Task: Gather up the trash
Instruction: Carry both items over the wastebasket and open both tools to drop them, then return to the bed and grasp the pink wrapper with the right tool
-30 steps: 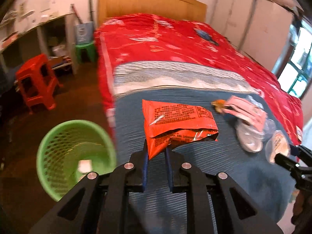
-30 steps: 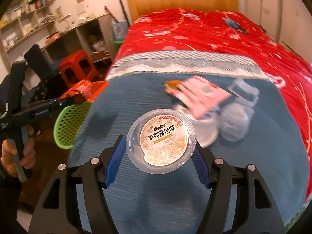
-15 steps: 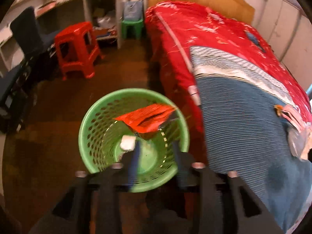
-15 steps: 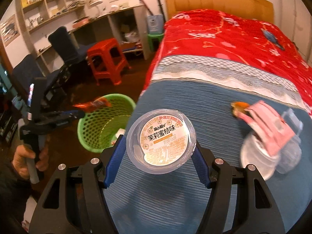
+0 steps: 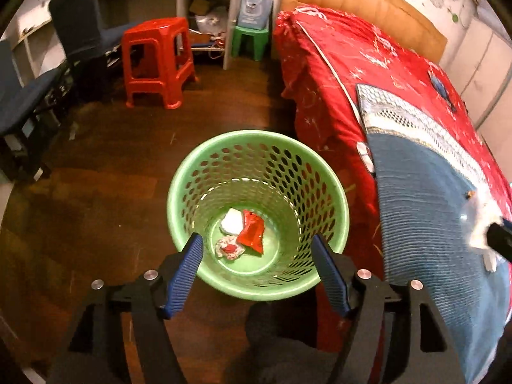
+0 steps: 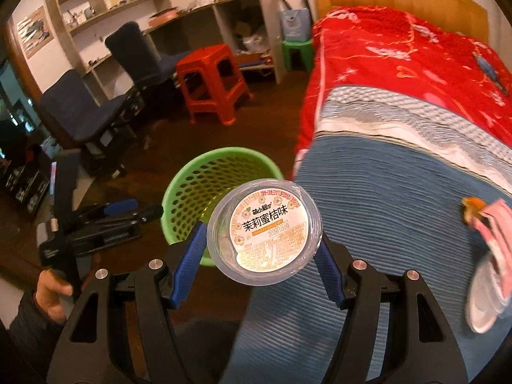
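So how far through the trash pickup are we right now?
Done: the red snack wrapper lies in the green basket; the left gripper has just been opening, nothing between its fingers. In hand: the right gripper holds a jelly cup. Left: pink packet and clear cup on the bed.

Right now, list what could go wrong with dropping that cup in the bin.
1. The right gripper holds the cup over the bin's near rim, beside the bed; released here, it may bounce onto the floor.
2. The left gripper, open and empty, hangs over the bin; the two could collide.
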### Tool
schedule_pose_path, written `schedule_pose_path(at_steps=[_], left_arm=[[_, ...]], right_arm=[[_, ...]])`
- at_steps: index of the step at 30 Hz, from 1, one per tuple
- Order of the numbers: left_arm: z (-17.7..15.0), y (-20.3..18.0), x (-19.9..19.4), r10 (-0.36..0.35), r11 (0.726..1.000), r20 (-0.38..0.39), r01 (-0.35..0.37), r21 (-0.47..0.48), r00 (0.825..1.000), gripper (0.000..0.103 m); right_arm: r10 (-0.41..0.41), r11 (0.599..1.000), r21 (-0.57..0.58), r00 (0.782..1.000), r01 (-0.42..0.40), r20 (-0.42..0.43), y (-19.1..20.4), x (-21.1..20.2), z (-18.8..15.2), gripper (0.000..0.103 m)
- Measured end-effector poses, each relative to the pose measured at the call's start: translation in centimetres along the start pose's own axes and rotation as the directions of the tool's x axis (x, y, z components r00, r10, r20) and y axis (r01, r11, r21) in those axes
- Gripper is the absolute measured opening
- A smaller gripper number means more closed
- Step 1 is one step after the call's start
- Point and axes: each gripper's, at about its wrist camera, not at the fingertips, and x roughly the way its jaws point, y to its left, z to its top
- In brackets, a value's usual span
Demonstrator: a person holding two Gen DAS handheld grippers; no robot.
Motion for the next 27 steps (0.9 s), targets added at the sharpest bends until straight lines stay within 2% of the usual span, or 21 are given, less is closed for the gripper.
schedule_pose_path(at_steps=[5, 10, 12, 15, 20, 27], left_arm=[[-0.5, 2.1, -1.2, 0.012, 0.999, 0.023, -0.011, -0.048, 1.000, 0.071], [-0.9, 3.6, -1.6, 0.024, 0.996, 0.028, -0.022, -0.084, 0.999, 0.071], [-1.0, 3.8, -1.5, 0.025, 0.995, 0.024, -0.023, -0.095, 0.999, 0.071], [-1.1, 3.6, -1.4, 0.020, 0.995, 0.021, -0.018, -0.102, 1.000, 0.073], [-1.1, 2.6, -1.7, 0.007, 0.996, 0.026, -0.005, -0.086, 1.000, 0.073], [-0.5, -1.4, -3.0, -0.020, 1.000, 0.056, 0.021, -0.021, 0.998, 0.078]], right_arm=[[0.030, 1.000, -0.003, 0.998, -0.030, -0.053, 1.6, 3.7, 1.3, 0.065], [0.065, 0.998, 0.012, 0.996, -0.065, -0.061, 3.1, 6.0, 2.5, 0.066], [0.075, 0.997, 0.018, 0.996, -0.074, -0.056, 3.4, 6.3, 3.0, 0.072], [0.085, 0.996, 0.022, 0.996, -0.085, -0.036, 3.4, 6.0, 3.3, 0.078], [0.077, 0.997, 0.019, 0.997, -0.077, -0.004, 2.4, 3.5, 2.9, 0.078], [-0.009, 0.999, 0.039, 0.998, 0.007, 0.059, -2.0, -1.9, 0.7, 0.080]])
